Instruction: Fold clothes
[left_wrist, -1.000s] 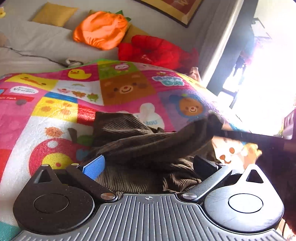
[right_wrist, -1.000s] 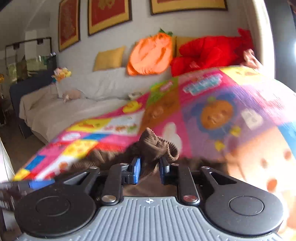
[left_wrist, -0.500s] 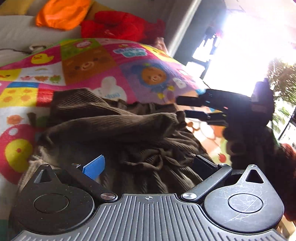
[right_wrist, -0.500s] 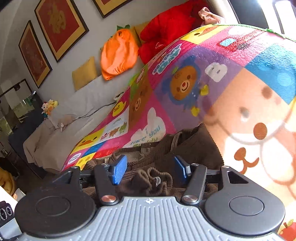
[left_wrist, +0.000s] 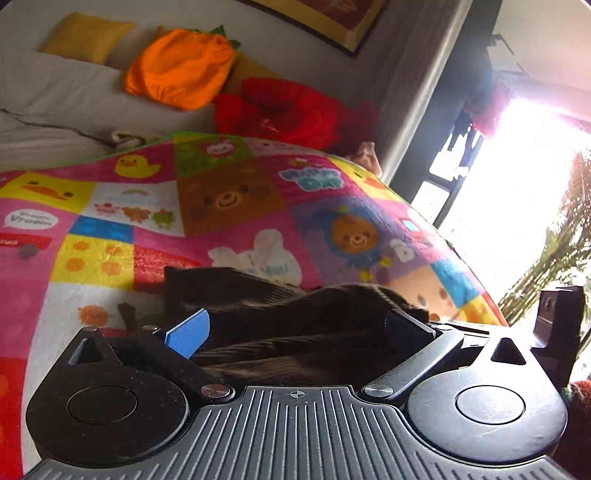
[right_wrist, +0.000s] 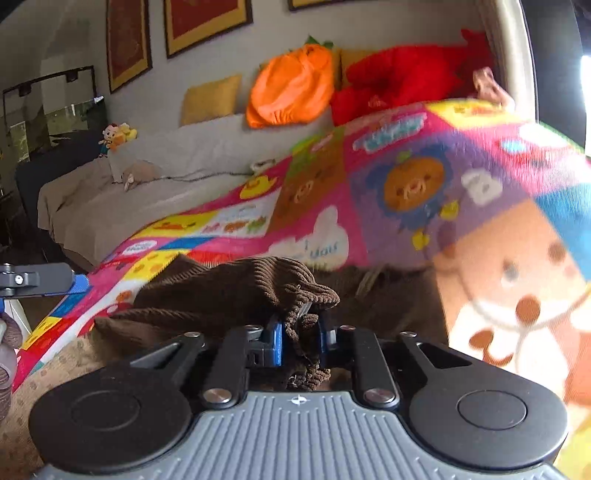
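A brown corduroy garment (left_wrist: 295, 306) lies crumpled on a bright cartoon-patterned blanket (left_wrist: 229, 199). My left gripper (left_wrist: 295, 328) stands open just above it, with the cloth bulging up between the wide-spread fingers and the blue pad (left_wrist: 188, 332) clear of the fabric. In the right wrist view the same garment (right_wrist: 229, 291) is bunched, and my right gripper (right_wrist: 300, 341) is shut on a gathered, elastic-looking edge of it. The left gripper's finger (right_wrist: 37, 280) shows at that view's left edge.
An orange pumpkin cushion (left_wrist: 177, 70), a red plush (left_wrist: 280, 107) and a yellow pillow (left_wrist: 85, 35) lie at the back against the wall. A cable (left_wrist: 55, 125) crosses the grey bedsheet. A bright window (left_wrist: 517, 192) lies to the right. A tan cloth (right_wrist: 55, 373) lies at the lower left.
My right gripper, open half a second ago, has shut on the garment's gathered edge. The left gripper stayed open while its view swung back towards the blanket.
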